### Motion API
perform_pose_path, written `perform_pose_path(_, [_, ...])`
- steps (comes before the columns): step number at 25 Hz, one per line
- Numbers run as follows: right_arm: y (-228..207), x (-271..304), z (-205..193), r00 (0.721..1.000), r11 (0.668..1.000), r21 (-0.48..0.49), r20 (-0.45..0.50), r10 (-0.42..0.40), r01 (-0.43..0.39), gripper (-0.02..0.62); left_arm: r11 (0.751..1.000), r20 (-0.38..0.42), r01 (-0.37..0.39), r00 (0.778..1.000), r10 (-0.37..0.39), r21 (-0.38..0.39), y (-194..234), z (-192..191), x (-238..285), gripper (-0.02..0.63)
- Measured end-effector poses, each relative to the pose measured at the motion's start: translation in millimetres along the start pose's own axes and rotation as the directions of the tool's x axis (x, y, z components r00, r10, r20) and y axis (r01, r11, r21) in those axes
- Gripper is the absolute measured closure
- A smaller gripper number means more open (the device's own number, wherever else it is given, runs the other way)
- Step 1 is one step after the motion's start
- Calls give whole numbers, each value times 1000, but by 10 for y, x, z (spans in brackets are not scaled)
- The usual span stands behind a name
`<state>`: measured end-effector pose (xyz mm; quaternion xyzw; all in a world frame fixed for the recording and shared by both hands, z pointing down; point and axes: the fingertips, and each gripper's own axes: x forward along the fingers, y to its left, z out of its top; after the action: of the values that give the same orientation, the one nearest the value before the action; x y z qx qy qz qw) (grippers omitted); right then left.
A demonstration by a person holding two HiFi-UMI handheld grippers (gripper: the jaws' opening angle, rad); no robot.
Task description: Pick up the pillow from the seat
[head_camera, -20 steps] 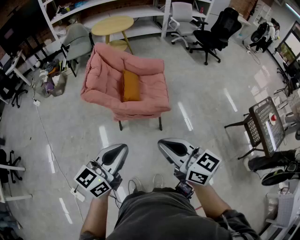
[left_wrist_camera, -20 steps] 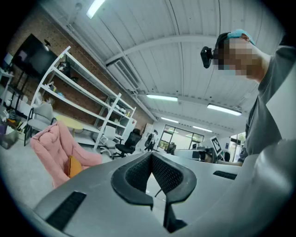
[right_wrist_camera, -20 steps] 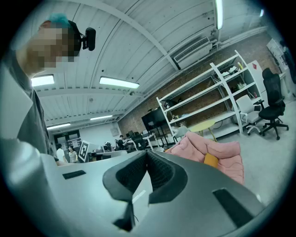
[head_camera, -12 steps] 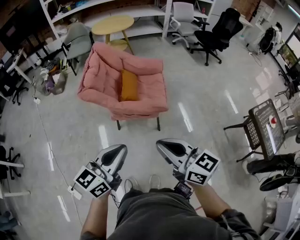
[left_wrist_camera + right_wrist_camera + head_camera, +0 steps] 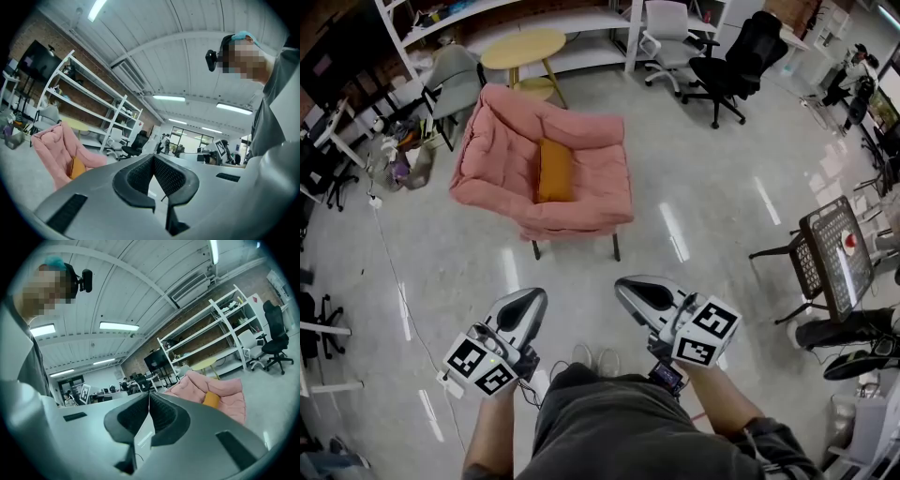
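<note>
Barely anything changes: the orange rectangular fabric pillow [image 5: 554,171] sits on the seat of the pink padded armchair [image 5: 502,164], which drifts slightly left in the upper-left middle. The left hand-held gripper [image 5: 528,305] and right hand-held gripper [image 5: 639,291] stay low in frame, both closed and empty.

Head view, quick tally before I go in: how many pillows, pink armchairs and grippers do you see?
pillow: 1
armchair: 1
grippers: 2 (left gripper, right gripper)
Total: 4
</note>
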<state>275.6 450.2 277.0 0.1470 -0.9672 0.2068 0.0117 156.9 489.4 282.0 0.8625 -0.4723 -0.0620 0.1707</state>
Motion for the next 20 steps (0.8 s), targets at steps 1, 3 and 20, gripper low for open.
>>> perform_pose_path(1, [-34, 0, 10, 1000, 1000, 3, -1, -4, 4, 580, 1000, 0, -2, 1000, 2, 0, 22, 12, 22, 597])
perform_pose_path(3, [-95, 28, 36, 1000, 1000, 9, -1, -10, 10, 580, 1000, 1, -4, 1000, 4, -1, 92, 40, 64, 597])
perform_pose_path(20, [-1200, 1501, 328, 997, 996, 48, -33, -70, 72, 580, 997, -25, 66, 997, -67, -32, 1821, 474, 886, 597])
